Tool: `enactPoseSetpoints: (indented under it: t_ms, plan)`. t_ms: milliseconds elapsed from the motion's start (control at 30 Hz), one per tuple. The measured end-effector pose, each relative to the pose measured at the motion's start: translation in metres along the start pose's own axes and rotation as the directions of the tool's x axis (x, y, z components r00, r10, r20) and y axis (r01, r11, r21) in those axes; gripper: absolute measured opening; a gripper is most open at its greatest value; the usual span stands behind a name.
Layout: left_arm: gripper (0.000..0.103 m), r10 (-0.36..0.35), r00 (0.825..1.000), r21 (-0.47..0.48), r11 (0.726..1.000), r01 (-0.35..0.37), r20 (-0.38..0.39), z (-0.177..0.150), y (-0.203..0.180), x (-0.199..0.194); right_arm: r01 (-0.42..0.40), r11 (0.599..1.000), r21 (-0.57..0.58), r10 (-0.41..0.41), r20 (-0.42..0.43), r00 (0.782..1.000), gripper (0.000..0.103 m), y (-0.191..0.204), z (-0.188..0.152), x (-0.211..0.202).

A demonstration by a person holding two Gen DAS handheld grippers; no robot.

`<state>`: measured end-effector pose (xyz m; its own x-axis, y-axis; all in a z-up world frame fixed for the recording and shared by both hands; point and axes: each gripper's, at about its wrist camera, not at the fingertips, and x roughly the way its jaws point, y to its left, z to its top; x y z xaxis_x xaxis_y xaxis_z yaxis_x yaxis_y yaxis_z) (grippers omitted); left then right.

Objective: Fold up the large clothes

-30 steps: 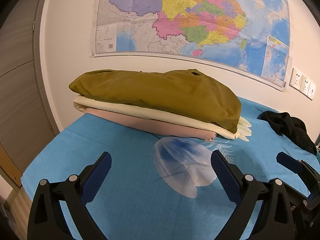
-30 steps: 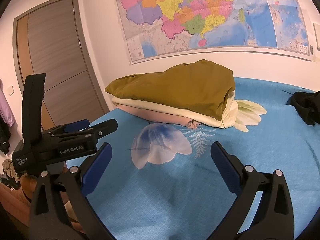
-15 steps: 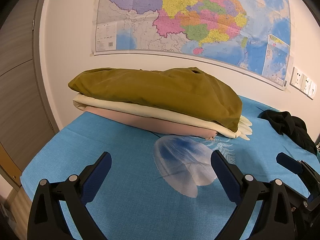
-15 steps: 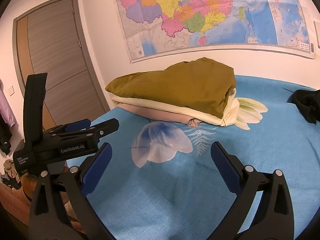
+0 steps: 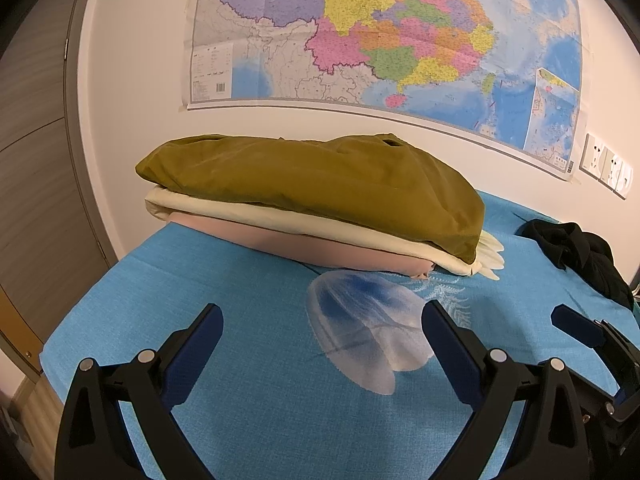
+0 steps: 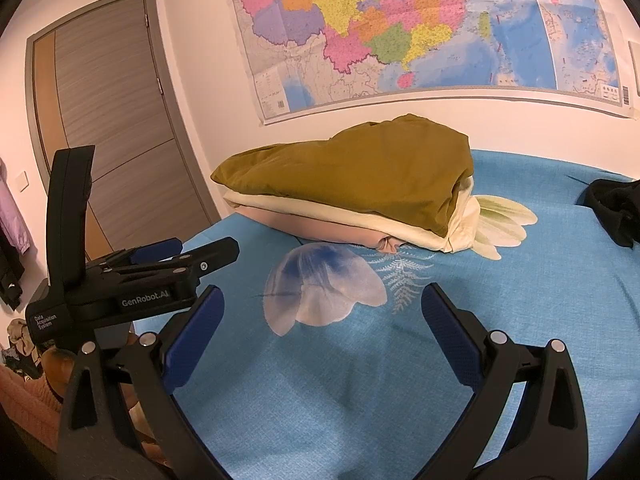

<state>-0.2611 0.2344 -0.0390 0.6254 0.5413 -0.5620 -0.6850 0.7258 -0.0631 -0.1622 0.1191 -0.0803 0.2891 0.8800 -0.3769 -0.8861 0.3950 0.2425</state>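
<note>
Three folded garments lie stacked at the far side of the blue bed sheet [image 5: 248, 360]: an olive one [image 5: 320, 184] on top, a cream one [image 5: 280, 218] under it, a pink one [image 5: 312, 248] at the bottom. The same olive garment [image 6: 360, 176] shows in the right wrist view. A crumpled black garment [image 5: 580, 252] lies at the right, also black garment [image 6: 616, 208]. My left gripper [image 5: 322, 332] hangs open and empty above the sheet, short of the stack. My right gripper [image 6: 320, 312] is open and empty too, beside the left gripper's body [image 6: 140, 280].
A large wall map [image 5: 380, 36] hangs behind the bed. A grey wooden door [image 6: 108, 136] stands at the left. Wall sockets [image 5: 606, 166] sit at the right. The sheet carries a white flower print [image 5: 368, 332]. Clothes hang and lie at the far left [image 6: 12, 216].
Both grippers have dipped and eased slightly closer to the stack, which sits a little higher in both views. Their jaws stay open and nothing was taken hold of.
</note>
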Motion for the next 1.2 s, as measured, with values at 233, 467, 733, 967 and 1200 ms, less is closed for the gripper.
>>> enactPoseSetpoints:
  t_ms: [233, 467, 733, 967, 1200]
  plan:
    - [0.096, -0.001, 1.000, -0.001, 1.000, 0.001, 0.001, 0.0016, 0.0003, 0.0006, -0.001, 1.000, 0.002, 0.001, 0.003, 1.000, 0.097, -0.0006, 0.0017, 0.0003]
    - [0.096, -0.001, 1.000, 0.003, 1.000, 0.001, 0.001, 0.0020, -0.0002, 0.0007, 0.000, 1.000, -0.002, 0.000, 0.005, 1.000, 0.097, -0.0006, 0.0023, -0.0005]
    - [0.096, 0.001, 1.000, 0.006, 1.000, -0.001, 0.000, 0.0029, -0.0008, 0.0005, -0.004, 1.000, 0.001, 0.004, 0.003, 1.000, 0.097, -0.0022, 0.0023, -0.0008]
    - [0.096, 0.002, 1.000, 0.008, 1.000, -0.002, -0.004, 0.0020, -0.0027, 0.0005, -0.004, 1.000, 0.003, 0.004, 0.002, 1.000, 0.097, -0.0029, 0.0021, -0.0009]
    - [0.096, 0.003, 1.000, 0.006, 1.000, -0.003, -0.008, 0.0006, -0.0028, 0.0013, -0.009, 1.000, 0.005, 0.009, -0.003, 1.000, 0.097, -0.0033, 0.0021, -0.0005]
